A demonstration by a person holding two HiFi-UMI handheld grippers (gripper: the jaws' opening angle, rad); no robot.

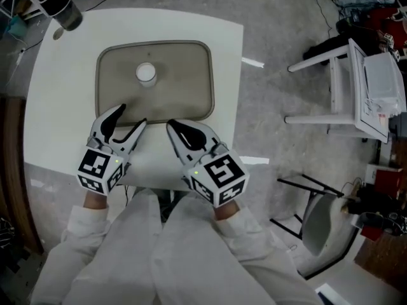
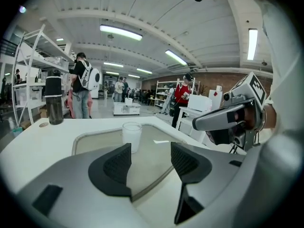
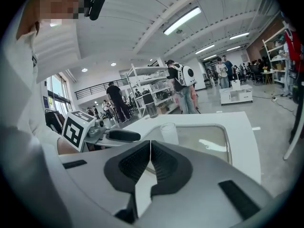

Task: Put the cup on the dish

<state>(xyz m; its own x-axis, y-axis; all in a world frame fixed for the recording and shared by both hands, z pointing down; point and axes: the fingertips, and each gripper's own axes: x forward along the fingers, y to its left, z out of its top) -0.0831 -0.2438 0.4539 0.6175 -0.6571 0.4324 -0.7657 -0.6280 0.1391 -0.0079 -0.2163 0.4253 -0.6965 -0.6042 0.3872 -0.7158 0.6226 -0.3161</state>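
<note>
Standing upright on the dish (image 1: 184, 62), the cup (image 1: 145, 74) sits in the far half of that shallow, grey-beige, round-cornered tray, a little left of its middle and clear of the rim on every side. It is 1 small, pale, translucent cup with its open mouth up, and nothing touches it.

The dish lies flat in the middle of a white table (image 1: 219, 40), its long sides parallel to the table's near and far edges.

Both grippers hang over the table's near edge, just short of the dish's near rim and well apart from the cup. The left gripper (image 1: 130, 116) has its 2 jaws spread wide; its own view shows only the dish surface and the cup far beyond the gap, so nothing is between the pads. The right gripper (image 1: 172, 127) has its 2 jaws pressed together, ribbed pads meeting along a thin seam with nothing pinched between them. The 2 grippers sit side by side, tips angled toward each other and not touching.

At the table's far left corner stands a dark tumbler (image 1: 63, 8). On the floor to the right of the table is a white chair (image 1: 343, 88).
</note>
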